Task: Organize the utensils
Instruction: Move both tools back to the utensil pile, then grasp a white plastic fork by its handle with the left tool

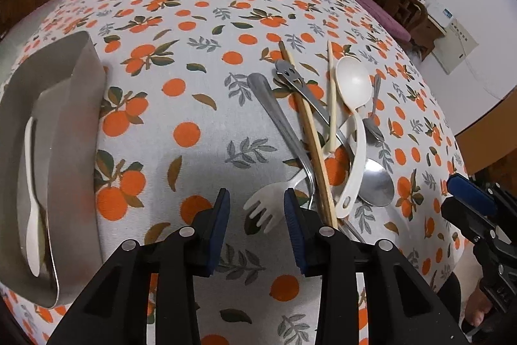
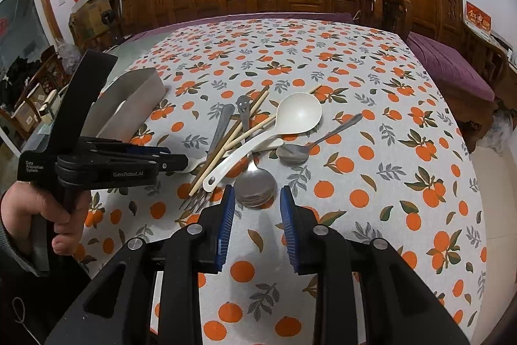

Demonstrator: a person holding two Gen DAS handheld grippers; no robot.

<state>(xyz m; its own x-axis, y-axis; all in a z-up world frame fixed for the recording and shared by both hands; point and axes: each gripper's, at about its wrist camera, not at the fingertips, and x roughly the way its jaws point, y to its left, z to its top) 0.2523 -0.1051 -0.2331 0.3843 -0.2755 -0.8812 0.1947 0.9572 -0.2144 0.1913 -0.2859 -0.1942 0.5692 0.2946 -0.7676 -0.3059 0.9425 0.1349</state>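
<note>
Blue-padded fingers of the left gripper (image 1: 257,209) stand apart at the bottom centre of its view, with the tines of a white plastic fork (image 1: 265,209) between them; the pads do not press on it. Just right of the fork lies the pile of utensils (image 1: 326,131): chopsticks, metal spoons and a white ladle (image 1: 353,105), crossed over one another on the orange-print tablecloth (image 1: 181,105). At the left edge sits a metal tray (image 1: 80,92) holding one white spoon (image 1: 32,193). In the other view the right gripper (image 2: 255,209) stands apart and empty, just short of a large metal spoon (image 2: 255,183).
</note>
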